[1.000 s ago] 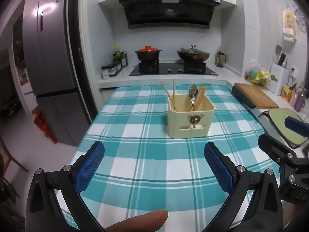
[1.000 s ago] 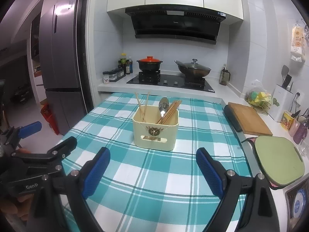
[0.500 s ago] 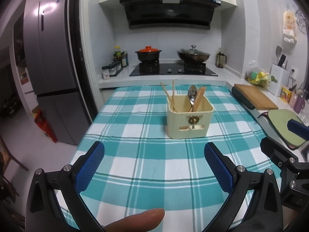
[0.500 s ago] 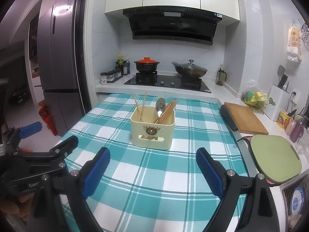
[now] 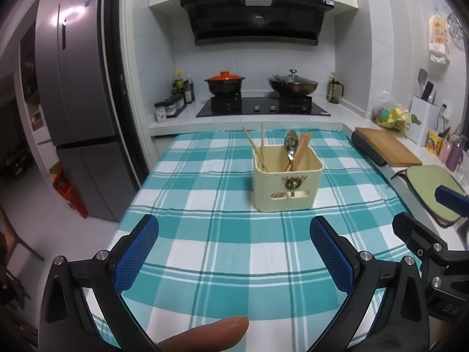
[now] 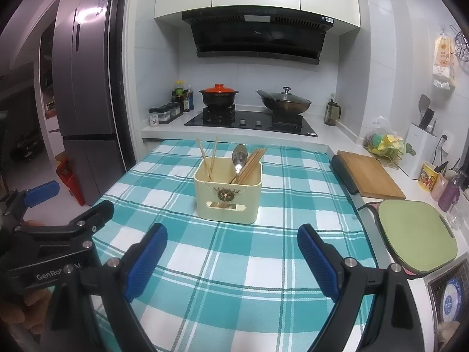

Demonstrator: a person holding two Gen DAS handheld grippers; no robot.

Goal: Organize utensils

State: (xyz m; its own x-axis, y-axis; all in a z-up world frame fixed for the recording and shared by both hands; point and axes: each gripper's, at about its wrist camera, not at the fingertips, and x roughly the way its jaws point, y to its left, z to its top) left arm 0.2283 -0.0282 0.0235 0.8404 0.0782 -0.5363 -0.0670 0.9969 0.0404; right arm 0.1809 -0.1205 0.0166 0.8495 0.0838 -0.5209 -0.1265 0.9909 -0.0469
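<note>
A kitchen tabletop (image 5: 205, 264) covered with a teal and white checked cloth, seen from two hand-held claws that point down across it from its near edge.

A cream plastic utensil box (image 5: 287, 184) stands upright on the cloth, toward the far edge and a little right of the middle. Inside it, two loose wooden chopsticks (image 5: 258, 146) lean toward its left side. A metal spoon (image 5: 290, 144) stands bowl up beside a bundle of chopsticks (image 5: 302, 149) on its right side.

The left claw (image 5: 234, 253) hangs over the near part of the cloth with its blue pads spread wide and nothing between them. A fingertip (image 5: 211, 334) shows at the bottom edge of this view.

The right claw (image 6: 232, 259) is spread just as wide and also holds nothing. It sits beside the left claw, and both are well apart from the box.

Beyond the far edge is a stove with an orange-lidded pot (image 6: 219, 94) and a lidded wok (image 6: 283, 101). Along the right edge lie a wooden cutting board (image 6: 370, 176) and a green board (image 6: 416, 233).
</note>
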